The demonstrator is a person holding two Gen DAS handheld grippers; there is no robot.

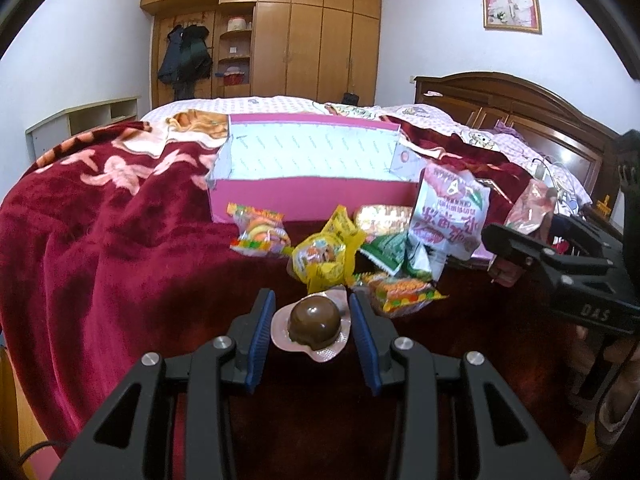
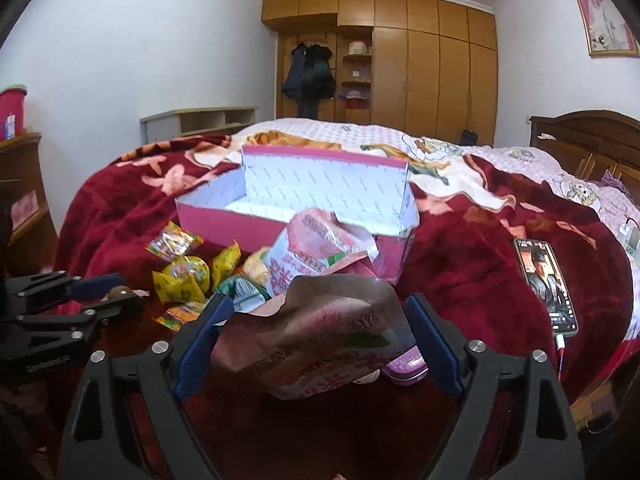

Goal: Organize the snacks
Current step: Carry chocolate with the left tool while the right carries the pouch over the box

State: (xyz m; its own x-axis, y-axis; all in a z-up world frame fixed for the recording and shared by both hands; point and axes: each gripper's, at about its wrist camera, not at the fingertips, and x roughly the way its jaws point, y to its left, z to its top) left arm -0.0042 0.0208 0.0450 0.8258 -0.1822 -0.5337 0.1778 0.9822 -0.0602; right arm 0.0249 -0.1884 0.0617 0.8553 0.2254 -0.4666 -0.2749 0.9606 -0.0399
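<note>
Snacks lie heaped on the dark red blanket (image 1: 100, 240) just in front of the open pink box (image 1: 308, 176), and through my left wrist camera I see my left gripper (image 1: 312, 320) set around a brown chocolate dome (image 1: 315, 324) on its pinkish foil base; the blue pads (image 1: 262, 332) stand a little off the foil on each side, so the claw is open at a moderate width and grips nothing. Beyond it sit a yellow wrapped candy (image 1: 326, 258), a green packet (image 1: 386, 250) and a tall red-and-white bag (image 1: 448, 216). Through my right wrist camera, my right gripper (image 2: 316, 340) is spread wide with a crumpled pink snack pouch (image 2: 320, 332) between its fingers (image 2: 200, 340); I cannot tell whether the pads press it. A phone (image 2: 546, 284) with a lit screen lies on the blanket to the right.
</note>
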